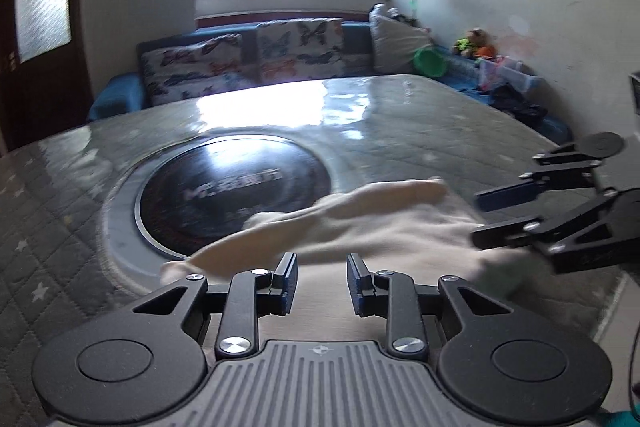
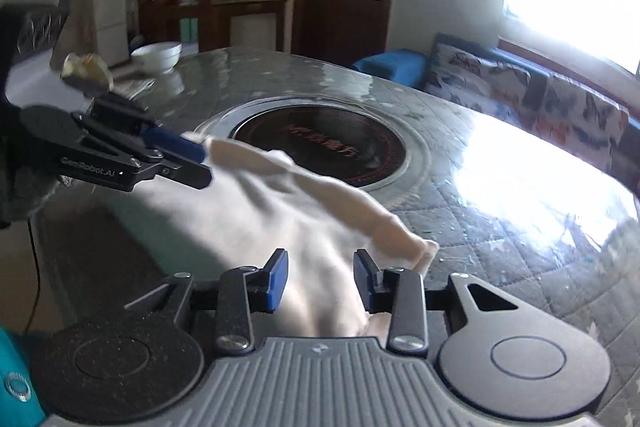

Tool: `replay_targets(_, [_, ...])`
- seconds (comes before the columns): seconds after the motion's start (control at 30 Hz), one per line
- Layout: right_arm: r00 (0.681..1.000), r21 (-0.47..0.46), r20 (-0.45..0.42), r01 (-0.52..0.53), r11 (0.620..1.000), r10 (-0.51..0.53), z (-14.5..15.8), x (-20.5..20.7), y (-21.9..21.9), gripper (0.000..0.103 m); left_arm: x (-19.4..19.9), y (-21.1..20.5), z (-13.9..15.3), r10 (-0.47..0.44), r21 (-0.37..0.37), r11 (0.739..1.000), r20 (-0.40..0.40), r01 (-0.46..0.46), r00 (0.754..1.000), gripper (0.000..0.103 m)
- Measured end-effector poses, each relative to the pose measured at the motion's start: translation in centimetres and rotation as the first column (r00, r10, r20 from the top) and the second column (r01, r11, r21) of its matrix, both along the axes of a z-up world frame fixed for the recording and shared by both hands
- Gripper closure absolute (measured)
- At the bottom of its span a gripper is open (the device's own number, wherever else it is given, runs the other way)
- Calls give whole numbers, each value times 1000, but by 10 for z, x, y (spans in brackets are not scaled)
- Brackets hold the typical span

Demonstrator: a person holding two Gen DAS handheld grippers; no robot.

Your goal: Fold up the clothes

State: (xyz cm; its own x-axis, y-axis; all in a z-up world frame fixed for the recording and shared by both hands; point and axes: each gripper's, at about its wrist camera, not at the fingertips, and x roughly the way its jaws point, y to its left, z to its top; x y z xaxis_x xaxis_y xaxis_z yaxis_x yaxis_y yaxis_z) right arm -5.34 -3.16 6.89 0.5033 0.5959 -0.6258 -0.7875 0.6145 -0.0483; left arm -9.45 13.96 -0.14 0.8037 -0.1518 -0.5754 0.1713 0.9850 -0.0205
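The left hand-held gripper (image 1: pixel 321 279) stands with its blue-padded fingers parted and nothing clamped between them; the cream garment (image 1: pixel 360 219) shows through the gap, though blur hides whether the pads touch it. In the right wrist view that same gripper reaches in from the left, its fingertips at the garment's far corner, and whether they pinch cloth there cannot be told. The right hand-held gripper (image 2: pixel 320 281) is likewise spread wide, released, with pale fabric lying between and under its fingers. The garment is bunched and smeared by motion, one sleeve stretched out toward the dark round cooktop (image 2: pixel 320 147) set into the glass-covered worktop (image 2: pixel 500 187); its body drapes over the near edge of the worktop. Beyond the cooktop the glossy surface runs bare to the far rim, where a butterfly-patterned sofa (image 1: pixel 240 63) stands under the window. A white bowl (image 2: pixel 157 55) sits near the worktop's far corner, well apart from the cloth.
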Motion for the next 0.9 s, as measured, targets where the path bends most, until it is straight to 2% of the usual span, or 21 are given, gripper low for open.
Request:
replay_targets(0.17, [1000,-23,28,-5,1000,6,-6,-17,0,66,-11,-28,-6,-64,13,998,20,64,998,73])
replay_targets(0.47, [998,-14,-5,63,998,-64,-28,-19,-17,66,-9,-28,-29,-50,-12,999,-41,50,998,73])
replay_targets(0.67, [999,-13,-1,47,999,-47,-17,-20,-15,66,-12,-24,-30,-31,-42,999,-35,30,999,70])
replay_targets(0.9, [999,41,6,-43,998,42,1,-20,10,66,-25,-11,-19,29,-61,998,-7,-29,1000,65])
